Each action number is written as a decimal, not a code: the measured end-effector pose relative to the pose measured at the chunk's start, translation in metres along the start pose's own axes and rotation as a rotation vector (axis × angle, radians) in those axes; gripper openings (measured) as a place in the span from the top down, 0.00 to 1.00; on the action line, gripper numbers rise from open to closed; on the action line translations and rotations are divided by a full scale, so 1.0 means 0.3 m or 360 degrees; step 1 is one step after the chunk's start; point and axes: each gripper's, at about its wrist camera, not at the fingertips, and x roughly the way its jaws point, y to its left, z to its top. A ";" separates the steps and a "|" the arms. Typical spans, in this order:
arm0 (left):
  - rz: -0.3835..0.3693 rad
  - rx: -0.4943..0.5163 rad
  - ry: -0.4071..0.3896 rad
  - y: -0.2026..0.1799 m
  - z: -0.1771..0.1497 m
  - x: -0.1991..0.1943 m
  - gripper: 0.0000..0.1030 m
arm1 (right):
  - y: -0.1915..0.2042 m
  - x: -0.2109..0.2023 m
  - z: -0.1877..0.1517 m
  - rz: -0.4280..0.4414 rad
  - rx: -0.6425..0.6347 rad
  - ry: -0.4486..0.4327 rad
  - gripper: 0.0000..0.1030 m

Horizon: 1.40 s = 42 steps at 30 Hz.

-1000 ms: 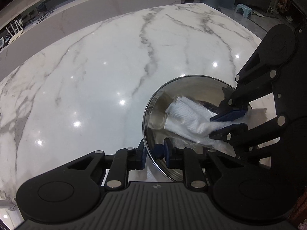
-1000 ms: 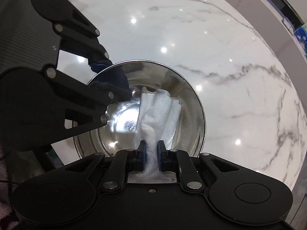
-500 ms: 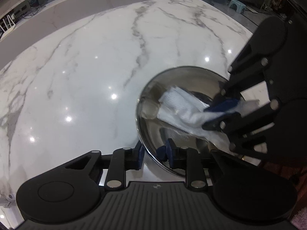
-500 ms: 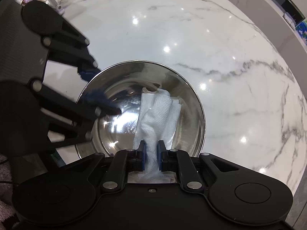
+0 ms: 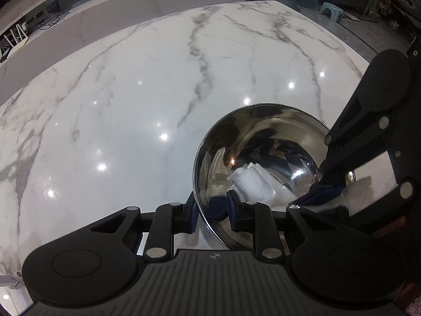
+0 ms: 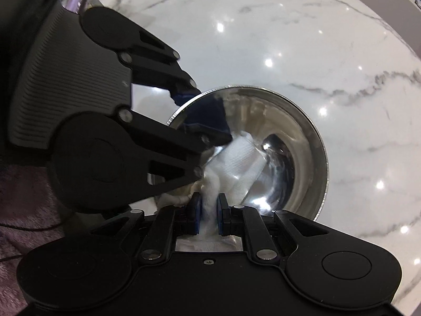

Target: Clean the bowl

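Stainless steel, mirror-bright, the bowl [image 5: 263, 142] sits tipped on the white marble counter [image 5: 131, 105], its mouth turned up toward you and its polished inside throwing back dark shapes and ceiling lights. From your left wrist camera it lies in the lower right of the counter, just ahead of your left gripper [image 5: 210, 208], whose blue pads [image 5: 193, 210] stand a narrow way apart, one outside the near rim and one inside, pinching the bowl wall between them. Further right in the same view, a crumpled white paper towel [image 5: 252, 181] lies against the bowl's inner wall, and your right gripper [image 5: 326, 192] reaches in over the rim from the right edge of the frame with the towel's tail trailing out behind its blue tips.

From your right wrist camera, your left gripper [image 6: 184, 110] fills the left side, straddling the bowl's [image 6: 297, 121] rim, one finger out and one in. At centre the paper towel [image 6: 236, 158] is pressed flat against the shiny inner wall near the base. At the bottom your right gripper [image 6: 209, 208] is nearly closed, blue pads [image 6: 196, 208] squeezing the bunched end of the towel. To the right lies grey-veined marble [image 6: 355, 52] dotted with light reflections
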 end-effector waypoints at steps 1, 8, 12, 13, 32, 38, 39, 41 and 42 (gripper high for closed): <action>0.0001 0.0003 0.0000 0.000 -0.001 -0.001 0.80 | 0.001 0.006 0.004 -0.0038 -0.0023 0.0020 0.90; -0.0012 -0.0011 0.0024 -0.002 -0.003 -0.003 0.77 | 0.010 0.027 0.024 -0.0356 -0.0174 0.0019 0.90; -0.0080 0.0001 0.0070 -0.007 -0.024 -0.007 0.71 | -0.013 0.032 0.033 -0.0329 -0.0151 0.0009 0.90; -0.0086 0.0008 0.0071 -0.008 -0.027 -0.010 0.70 | -0.026 0.032 0.036 -0.0311 -0.0130 0.0001 0.90; 0.0064 -0.0012 -0.0032 -0.006 0.019 0.000 0.82 | -0.141 0.053 0.100 0.0176 0.0171 -0.0089 0.90; 0.0056 -0.0002 -0.0033 -0.001 0.015 -0.001 0.82 | -0.171 0.093 0.126 0.0117 0.0150 -0.0029 0.90; 0.0056 0.0001 -0.0031 -0.001 0.015 -0.001 0.82 | -0.178 0.097 0.131 0.0079 0.0132 -0.0015 0.90; 0.0050 0.0001 -0.0027 -0.001 0.015 -0.002 0.82 | -0.183 0.101 0.139 -0.0016 0.0094 0.0003 0.91; 0.0045 0.0000 -0.0024 0.000 0.015 -0.002 0.82 | -0.182 0.102 0.143 -0.0086 0.0061 0.0006 0.91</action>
